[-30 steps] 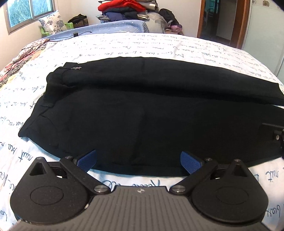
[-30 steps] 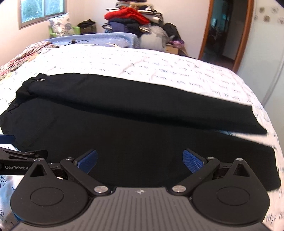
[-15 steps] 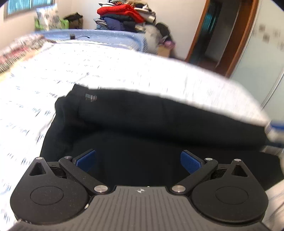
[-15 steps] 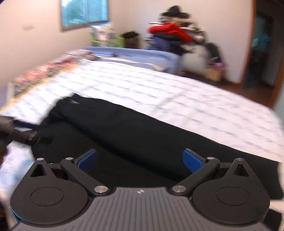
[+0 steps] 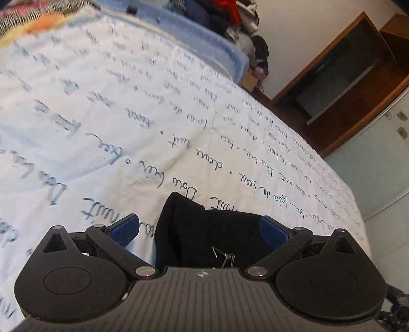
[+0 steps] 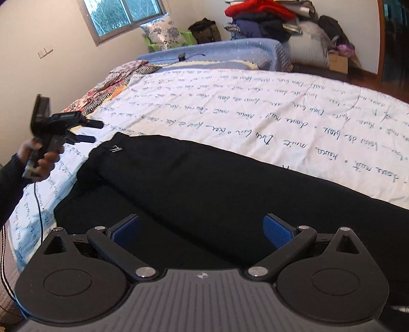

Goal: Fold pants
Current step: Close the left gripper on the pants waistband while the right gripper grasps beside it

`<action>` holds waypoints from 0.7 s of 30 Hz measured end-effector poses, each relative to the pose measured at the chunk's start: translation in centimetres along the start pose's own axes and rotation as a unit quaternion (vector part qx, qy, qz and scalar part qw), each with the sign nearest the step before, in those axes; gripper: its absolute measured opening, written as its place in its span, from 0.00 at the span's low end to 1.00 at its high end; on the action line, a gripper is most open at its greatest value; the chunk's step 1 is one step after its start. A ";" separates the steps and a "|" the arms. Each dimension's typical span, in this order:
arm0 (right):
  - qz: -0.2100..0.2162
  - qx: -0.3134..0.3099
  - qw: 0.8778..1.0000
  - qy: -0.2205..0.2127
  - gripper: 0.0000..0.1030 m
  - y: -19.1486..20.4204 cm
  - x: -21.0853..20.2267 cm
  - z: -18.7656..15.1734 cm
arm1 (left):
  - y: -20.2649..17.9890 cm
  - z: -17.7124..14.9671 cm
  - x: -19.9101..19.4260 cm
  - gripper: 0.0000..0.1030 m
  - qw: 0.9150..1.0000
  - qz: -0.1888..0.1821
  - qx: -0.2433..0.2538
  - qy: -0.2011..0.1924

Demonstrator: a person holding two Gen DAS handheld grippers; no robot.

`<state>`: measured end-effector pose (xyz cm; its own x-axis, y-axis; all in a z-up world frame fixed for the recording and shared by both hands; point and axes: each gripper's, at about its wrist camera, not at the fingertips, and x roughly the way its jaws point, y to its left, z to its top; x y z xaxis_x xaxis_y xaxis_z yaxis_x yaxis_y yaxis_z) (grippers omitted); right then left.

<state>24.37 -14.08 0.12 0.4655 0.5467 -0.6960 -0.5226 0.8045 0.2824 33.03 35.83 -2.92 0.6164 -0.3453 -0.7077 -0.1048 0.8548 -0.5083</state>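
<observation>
Black pants (image 6: pixel 204 194) lie flat on the bed, folded lengthwise, with the waist at the left and a small metal clasp near it. My left gripper (image 5: pixel 199 229) is open at the waist corner (image 5: pixel 194 224), with the cloth and the clasp between its spread jaws. In the right wrist view the left gripper (image 6: pixel 87 131) hovers open just left of the waist, held by a hand. My right gripper (image 6: pixel 202 229) is open and empty, low over the middle of the pants.
The bed has a white sheet with handwriting print (image 6: pixel 255 107). A patterned blanket (image 6: pixel 102 94) lies at its left edge. A blue headboard cushion (image 6: pixel 230 51) and a clothes pile (image 6: pixel 263 18) stand behind. A wooden doorway (image 5: pixel 345 76) is at the right.
My left gripper has moved from the near hem side to the waist corner and tilted. My right gripper has swung left over the pants' middle. Both have stayed open.
</observation>
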 end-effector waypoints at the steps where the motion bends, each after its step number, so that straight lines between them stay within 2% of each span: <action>1: -0.003 0.000 1.000 0.003 1.00 -0.3 0.5 0.1 | 0.3 0.2 1.1 0.97 1.000 -0.005 -0.004 0.014; 5: -0.005 0.000 1.000 0.005 1.00 -1.2 2.0 0.9 | 1.4 1.0 4.5 0.97 0.999 -0.013 -0.008 0.050; 8: 0.004 0.002 1.000 0.001 1.00 -2.0 2.8 1.6 | 0.7 1.0 5.0 0.93 0.998 -0.030 0.018 0.044; 10: 0.006 0.003 1.000 -0.005 1.00 -2.5 3.3 2.1 | 0.1 1.1 5.3 0.68 0.998 -0.014 0.036 0.041; 11: 0.005 0.000 1.000 -0.009 1.00 -2.7 3.6 2.4 | -0.1 1.2 5.5 0.65 0.998 0.001 0.049 0.042; 12: 0.003 -0.003 1.000 -0.015 1.00 -2.9 3.9 2.6 | -0.5 1.2 5.5 0.57 0.997 0.013 0.066 0.041; 13: 0.002 -0.008 1.000 -0.019 1.00 -3.1 4.3 2.9 | -0.8 1.0 5.4 0.45 0.995 0.027 0.085 0.039; 14: 0.003 -0.014 1.000 -0.021 1.00 -3.3 4.7 3.3 | -1.2 0.9 5.3 0.37 0.993 0.039 0.105 0.037; 16: 0.008 -0.030 0.999 -0.030 1.00 -3.5 5.5 3.7 | -1.6 0.5 4.8 0.18 0.990 0.042 0.130 0.027; 19: 0.022 -0.084 0.995 -0.045 1.00 -3.5 6.8 4.4 | -3.7 -0.3 3.5 0.13 0.982 0.054 0.179 -0.018; 21: 0.022 -0.126 0.991 -0.032 1.00 -3.2 8.0 5.1 | -5.6 -1.1 2.1 0.12 0.972 0.063 0.220 -0.058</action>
<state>33.46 -11.10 -2.98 0.4779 0.6001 -0.6415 -0.7018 0.7000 0.1321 34.11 29.90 -2.12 0.7066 -0.2028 -0.6780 0.1432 0.9792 -0.1437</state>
